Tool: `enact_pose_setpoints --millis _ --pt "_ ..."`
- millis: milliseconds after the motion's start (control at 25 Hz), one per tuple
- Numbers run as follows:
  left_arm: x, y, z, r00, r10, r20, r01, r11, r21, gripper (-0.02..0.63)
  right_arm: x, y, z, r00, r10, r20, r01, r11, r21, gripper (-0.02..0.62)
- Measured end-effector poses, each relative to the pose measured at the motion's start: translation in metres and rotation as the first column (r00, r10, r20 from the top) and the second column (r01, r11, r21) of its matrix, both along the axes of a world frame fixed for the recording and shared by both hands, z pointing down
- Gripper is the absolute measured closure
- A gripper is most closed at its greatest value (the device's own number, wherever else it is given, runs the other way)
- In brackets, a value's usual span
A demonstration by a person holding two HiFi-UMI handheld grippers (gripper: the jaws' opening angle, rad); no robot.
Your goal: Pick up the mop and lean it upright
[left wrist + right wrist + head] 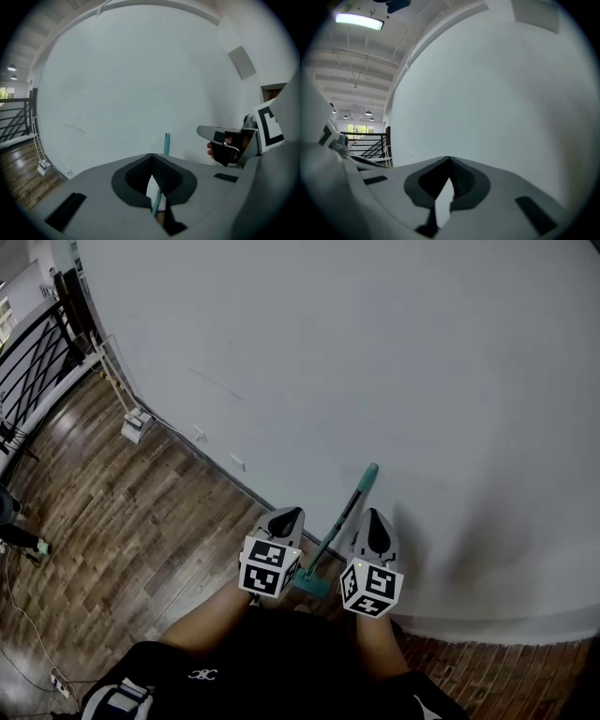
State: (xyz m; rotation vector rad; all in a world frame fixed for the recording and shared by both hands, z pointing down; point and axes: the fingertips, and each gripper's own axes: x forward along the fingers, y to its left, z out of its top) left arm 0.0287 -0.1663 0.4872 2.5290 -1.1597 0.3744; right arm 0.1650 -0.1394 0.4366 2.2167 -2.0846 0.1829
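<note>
Apparently, the main part of the task is already done. In the head view the mop (pixel 349 513) is seen standing steeply against the white wall (pixel 394 352). Its mop head (pixel 312 583) is set on the wooden floor (pixel 141 512) near the foot of the wall, and the upper end of the teal handle appears to rest on the wall. The mop is placed between the left gripper (pixel 286 518) and the right gripper (pixel 376 518), just beside both, and it seems to be touched by neither. In the left gripper view the fingers of the left gripper (pixel 150 155) are pressed together at the tips and nothing is pinched. The mop (pixel 167 143) is seen only beyond them, above the tips and through the narrow gap lower down. In the right gripper view the fingers of the right gripper (pixel 449 159) are pressed together as well, with only the bare wall in front of them. So the picking up and the leaning are judged to be finished, and the mop is judged to be released. Little is left: the grippers are to be drawn away without the handle being knocked, and it is to be checked that the mop head does not slide on the smooth floor.
</note>
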Motion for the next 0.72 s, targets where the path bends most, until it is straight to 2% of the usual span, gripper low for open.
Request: enact_pose_setpoints --millis 280,720 --pt "0.012 0.005 -0.003 0.999 0.035 -0.005 -0.035 0.999 0.007 0.612 -0.006 0.019 0.015 1.000 -0.009 0.009 0.009 0.999 -0.053 0.583" --pt "0.023 0.015 -0.004 0.998 0.056 -0.005 -0.056 0.998 0.007 0.612 -0.003 0.026 0.020 1.000 -0.011 0.015 0.012 0.997 -0.077 0.583"
